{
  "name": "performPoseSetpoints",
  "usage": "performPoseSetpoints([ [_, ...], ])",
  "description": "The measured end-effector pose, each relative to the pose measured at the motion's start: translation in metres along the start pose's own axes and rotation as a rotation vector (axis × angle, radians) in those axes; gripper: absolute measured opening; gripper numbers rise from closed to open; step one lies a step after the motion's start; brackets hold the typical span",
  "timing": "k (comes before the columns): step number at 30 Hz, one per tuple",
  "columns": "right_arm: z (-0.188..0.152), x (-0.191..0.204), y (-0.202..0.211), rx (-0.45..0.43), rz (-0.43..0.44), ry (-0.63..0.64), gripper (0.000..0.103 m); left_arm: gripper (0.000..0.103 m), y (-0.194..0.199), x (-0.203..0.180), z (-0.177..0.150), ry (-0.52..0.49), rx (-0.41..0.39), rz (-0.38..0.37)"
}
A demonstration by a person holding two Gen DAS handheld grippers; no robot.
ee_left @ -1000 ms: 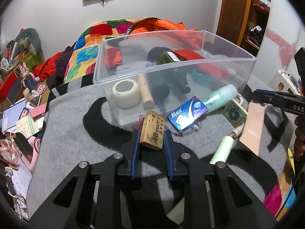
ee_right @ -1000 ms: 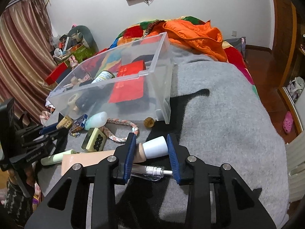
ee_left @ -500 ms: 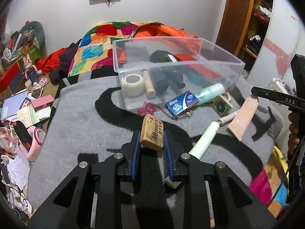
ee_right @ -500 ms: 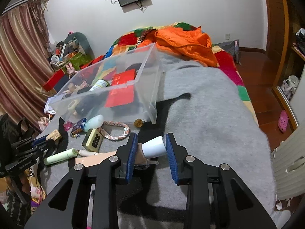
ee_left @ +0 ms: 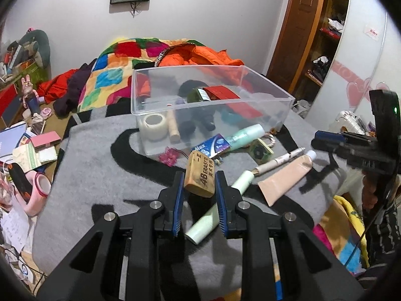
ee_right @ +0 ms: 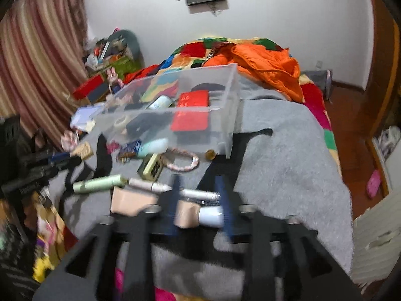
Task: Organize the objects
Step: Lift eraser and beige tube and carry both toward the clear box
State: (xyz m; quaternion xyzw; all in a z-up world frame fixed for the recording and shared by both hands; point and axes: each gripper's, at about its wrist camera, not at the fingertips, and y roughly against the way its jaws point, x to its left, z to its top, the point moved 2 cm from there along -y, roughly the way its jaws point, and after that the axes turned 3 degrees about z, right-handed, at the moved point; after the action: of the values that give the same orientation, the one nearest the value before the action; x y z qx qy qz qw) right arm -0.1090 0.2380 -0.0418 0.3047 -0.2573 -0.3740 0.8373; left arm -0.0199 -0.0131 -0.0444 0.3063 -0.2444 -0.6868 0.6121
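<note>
The left claw (ee_left: 199, 188) grips a tan eraser (ee_left: 200, 177) between its blue pads. Behind the eraser stands a clear plastic box (ee_left: 263, 95). Right of the eraser lie a green tube (ee_left: 225, 200) and a beige tube (ee_left: 285, 178).

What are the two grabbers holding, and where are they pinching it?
The left gripper pinches the tan eraser by its long sides, near the bottom end. The right gripper sits around the beige tube at its white-cap end; blur hides whether it grips.
</note>
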Motion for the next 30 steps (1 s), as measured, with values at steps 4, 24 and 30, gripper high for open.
performPoseSetpoints([
  [4, -0.010, 0.012, -0.010, 0.064, -0.003, 0.100, 0.049, 0.024, 0.001, -0.006, -0.007, 0.018, 0.019, -0.045],
  [24, -0.024, 0.042, -0.038, 0.265, 0.017, 0.308, 0.048, 0.025, -0.027, -0.036, -0.034, -0.042, 0.123, -0.107],
  [30, -0.026, 0.045, -0.036, 0.235, 0.057, 0.277, 0.023, 0.028, -0.031, -0.045, -0.034, -0.091, 0.097, -0.059],
])
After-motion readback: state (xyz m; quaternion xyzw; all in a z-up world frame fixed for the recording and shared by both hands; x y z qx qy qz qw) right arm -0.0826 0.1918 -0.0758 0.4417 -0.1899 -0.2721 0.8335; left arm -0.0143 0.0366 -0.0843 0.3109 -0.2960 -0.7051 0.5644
